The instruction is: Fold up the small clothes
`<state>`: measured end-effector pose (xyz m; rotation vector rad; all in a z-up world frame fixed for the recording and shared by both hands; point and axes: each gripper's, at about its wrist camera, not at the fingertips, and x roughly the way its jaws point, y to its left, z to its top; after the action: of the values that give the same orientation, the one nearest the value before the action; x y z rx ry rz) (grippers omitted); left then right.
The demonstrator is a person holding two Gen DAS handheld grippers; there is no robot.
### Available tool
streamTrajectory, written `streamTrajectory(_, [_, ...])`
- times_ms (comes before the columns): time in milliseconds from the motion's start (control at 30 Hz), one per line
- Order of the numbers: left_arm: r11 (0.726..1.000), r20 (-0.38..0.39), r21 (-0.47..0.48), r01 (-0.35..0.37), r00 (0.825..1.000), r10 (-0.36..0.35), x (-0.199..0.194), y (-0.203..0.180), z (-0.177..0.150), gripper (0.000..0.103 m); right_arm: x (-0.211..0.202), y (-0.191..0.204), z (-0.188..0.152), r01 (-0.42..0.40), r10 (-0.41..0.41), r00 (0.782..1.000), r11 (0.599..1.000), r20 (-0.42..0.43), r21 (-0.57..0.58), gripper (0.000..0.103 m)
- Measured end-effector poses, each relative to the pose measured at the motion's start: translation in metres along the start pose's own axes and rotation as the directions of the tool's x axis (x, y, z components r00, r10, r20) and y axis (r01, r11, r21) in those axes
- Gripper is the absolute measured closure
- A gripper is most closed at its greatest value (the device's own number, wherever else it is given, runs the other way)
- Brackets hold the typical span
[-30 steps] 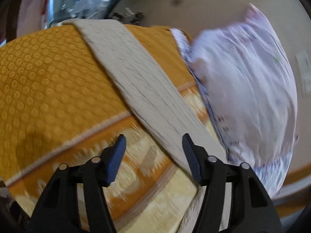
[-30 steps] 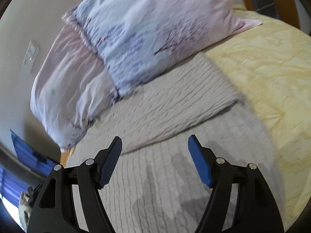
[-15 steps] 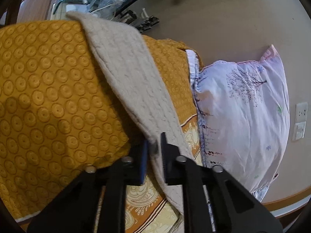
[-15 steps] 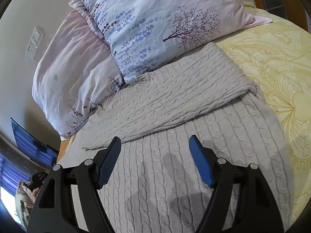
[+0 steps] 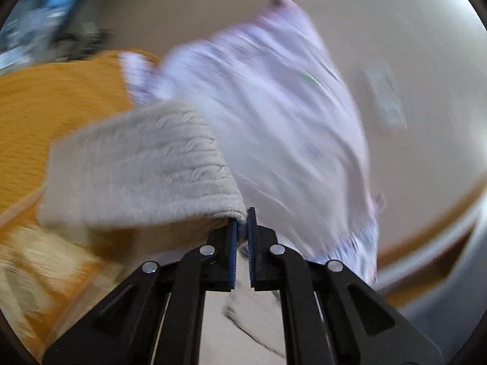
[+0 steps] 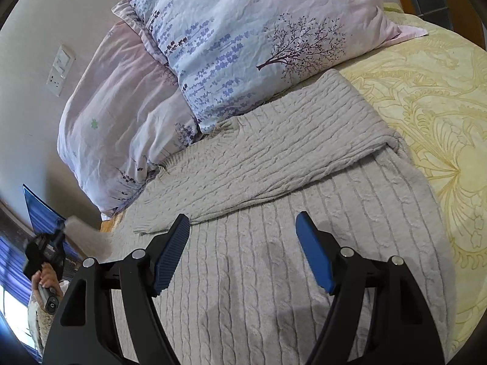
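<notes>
A beige cable-knit sweater (image 6: 274, 243) lies flat on the bed, one sleeve (image 6: 274, 152) folded across its chest. My left gripper (image 5: 241, 228) is shut on the other sleeve (image 5: 137, 167) and holds it lifted off the bed; that view is motion-blurred. The left gripper and lifted sleeve also show at the far left of the right wrist view (image 6: 57, 240). My right gripper (image 6: 243, 252) is open and empty, hovering just above the sweater's body.
Two floral pillows (image 6: 243, 30) lean against the wall beyond the sweater, also seen in the left wrist view (image 5: 289, 121). A yellow patterned bedcover (image 6: 441, 106) lies to the right, an orange cover (image 5: 45, 106) to the left. A wall socket (image 6: 59, 71) is up left.
My left gripper closed on the sleeve, then lifted and swung it toward the pillows. My right gripper stayed open and drifted slightly over the sweater.
</notes>
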<state>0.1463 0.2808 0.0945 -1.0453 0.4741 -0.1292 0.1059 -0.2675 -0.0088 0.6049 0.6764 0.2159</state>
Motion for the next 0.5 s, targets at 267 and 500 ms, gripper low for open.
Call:
streamTrajectory(267, [0.973, -0.292, 0.168, 0.157, 0.951, -0.103, 0.105, -0.076, -0.111, 0.097, -0.005, -0.004, -0.003, 0.012, -0.012, 1.000, 1.000, -0.001, -0.007, 0.029])
streamTrajectory(500, [0.957, -0.550, 0.288, 0.040, 0.825, 0.131, 0.172, -0.061, -0.207, 0.082, -0.009, 0.014, 0.000, 0.017, -0.021, 0.999, 0.994, -0.037, -0.107, 0.029])
